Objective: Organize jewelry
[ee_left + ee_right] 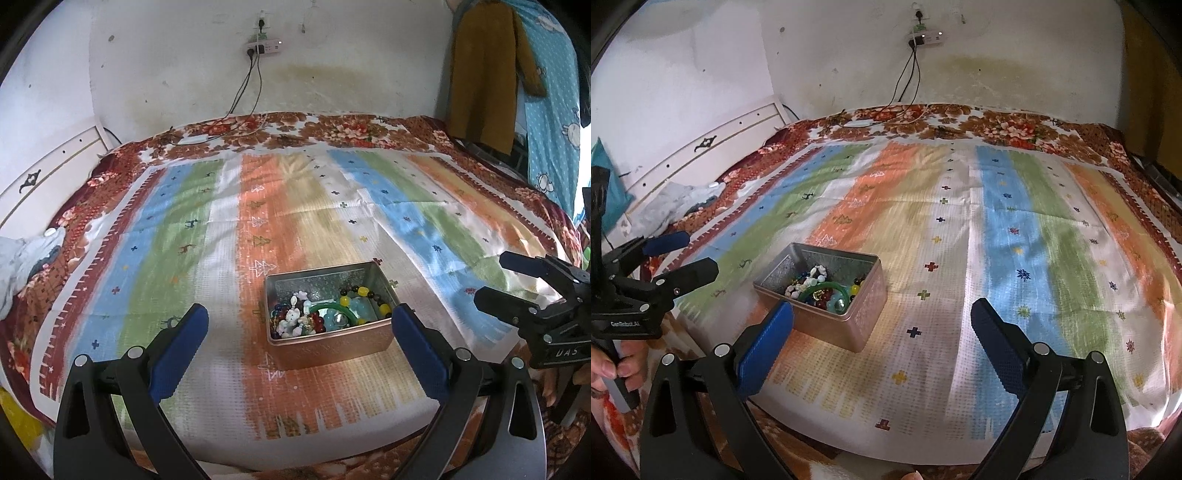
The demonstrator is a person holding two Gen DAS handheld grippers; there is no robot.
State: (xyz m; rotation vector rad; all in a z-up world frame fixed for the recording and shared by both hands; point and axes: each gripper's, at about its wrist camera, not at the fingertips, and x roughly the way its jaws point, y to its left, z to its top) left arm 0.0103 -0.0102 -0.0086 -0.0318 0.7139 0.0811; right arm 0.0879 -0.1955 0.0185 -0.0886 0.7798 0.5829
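Striped bedspread [207, 236] | tin [328, 343] mid-bed, far from edges | both grippers' jaws wide, empty

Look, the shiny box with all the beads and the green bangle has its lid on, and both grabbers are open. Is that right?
Not quite. The tin box has no lid on: the left wrist view looks straight in at the beads and green bangle. The rest holds: the left gripper and right gripper are both open, holding nothing.
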